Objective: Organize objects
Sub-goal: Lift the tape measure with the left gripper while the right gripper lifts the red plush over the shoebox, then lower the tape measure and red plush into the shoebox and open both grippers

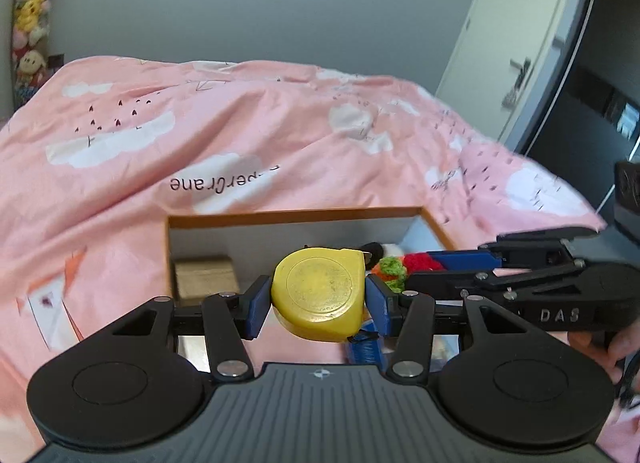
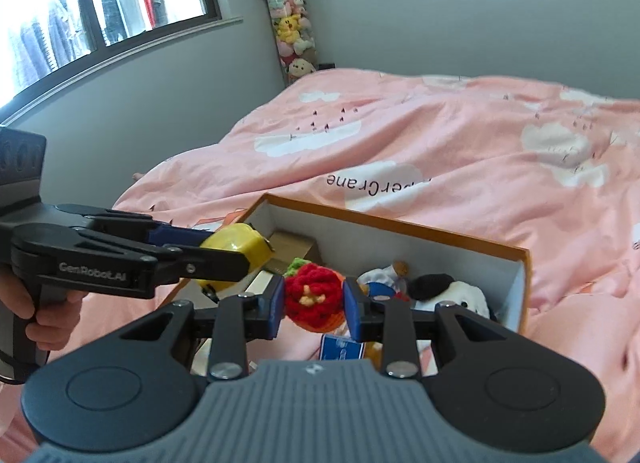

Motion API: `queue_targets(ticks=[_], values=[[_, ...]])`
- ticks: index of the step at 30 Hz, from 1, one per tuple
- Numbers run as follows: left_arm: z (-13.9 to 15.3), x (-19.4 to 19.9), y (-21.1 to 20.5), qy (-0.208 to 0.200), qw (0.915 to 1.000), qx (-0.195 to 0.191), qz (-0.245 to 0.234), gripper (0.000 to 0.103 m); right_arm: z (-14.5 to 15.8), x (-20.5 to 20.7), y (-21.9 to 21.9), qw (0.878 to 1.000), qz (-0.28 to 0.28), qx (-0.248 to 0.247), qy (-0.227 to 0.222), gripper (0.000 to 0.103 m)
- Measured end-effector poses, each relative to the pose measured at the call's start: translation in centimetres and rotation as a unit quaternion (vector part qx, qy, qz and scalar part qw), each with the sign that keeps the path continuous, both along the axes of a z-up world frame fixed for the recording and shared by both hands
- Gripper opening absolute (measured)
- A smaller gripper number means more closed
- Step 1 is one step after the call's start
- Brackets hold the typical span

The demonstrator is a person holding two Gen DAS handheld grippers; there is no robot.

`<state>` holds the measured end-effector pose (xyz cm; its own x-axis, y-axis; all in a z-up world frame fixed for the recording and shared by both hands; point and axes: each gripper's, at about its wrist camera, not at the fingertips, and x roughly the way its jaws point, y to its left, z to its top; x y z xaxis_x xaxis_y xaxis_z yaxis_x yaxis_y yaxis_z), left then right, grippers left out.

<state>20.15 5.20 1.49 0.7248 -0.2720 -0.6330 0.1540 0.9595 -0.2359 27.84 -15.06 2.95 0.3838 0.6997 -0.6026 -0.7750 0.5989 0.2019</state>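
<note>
My left gripper [image 1: 318, 299] is shut on a yellow tape measure [image 1: 320, 295] and holds it over the near edge of an orange-rimmed cardboard box [image 1: 296, 217]. It also shows in the right wrist view [image 2: 236, 247], at the box's left edge. My right gripper [image 2: 314, 299] is shut on a red, green and orange crocheted toy [image 2: 314, 295], held above the box [image 2: 400, 223]; the toy shows in the left wrist view [image 1: 404, 267] beside the right gripper [image 1: 460, 267].
Inside the box lie a brown carton [image 1: 204, 277], a black-and-white plush [image 2: 452, 291] and a small doll [image 2: 384, 279]. A blue packet [image 2: 342, 347] lies on the pink duvet [image 2: 440, 135] in front. Window left, door [image 1: 512, 43] right.
</note>
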Motion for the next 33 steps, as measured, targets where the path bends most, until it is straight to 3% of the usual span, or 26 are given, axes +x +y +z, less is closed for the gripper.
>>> queue_targets(ticks=[4,8,18,22,26,31,33], values=[[-0.8,1.8,-0.1,0.008,0.9988,0.046,-0.017,0.058,-1.5,3.1,1.8,0.999,0.004,0.002,0.034,0.033],[-1.6,3.4,-0.3,0.013,0.9958,0.085,-0.032,0.058,-3.5,5.3,4.0,0.999,0.026,-0.018,0.041,0.033],[-3.6,6.0,-0.5,0.041,0.9879,0.138,-0.058,0.058,-7.7,6.5,7.7,0.994,0.067,-0.085,0.015,0.034],[-4.2,6.4,-1.0,0.046,0.9842,0.156,-0.07,0.058,-7.7,6.5,7.0,0.994,0.065,-0.083,0.012,0.046],[-4.6,6.7,-2.1,0.04,0.9755,0.197,-0.09,0.058,-6.9,6.1,5.8,0.996,0.058,-0.065,0.005,0.056],[-5.4,7.3,-4.1,0.045,0.9581,0.254,-0.124,0.058,-5.7,5.7,4.1,0.998,0.018,-0.056,-0.032,0.057],[-5.9,7.8,-4.7,0.054,0.9551,0.261,-0.129,0.058,-5.4,5.6,3.4,0.998,0.006,-0.052,-0.044,0.057]])
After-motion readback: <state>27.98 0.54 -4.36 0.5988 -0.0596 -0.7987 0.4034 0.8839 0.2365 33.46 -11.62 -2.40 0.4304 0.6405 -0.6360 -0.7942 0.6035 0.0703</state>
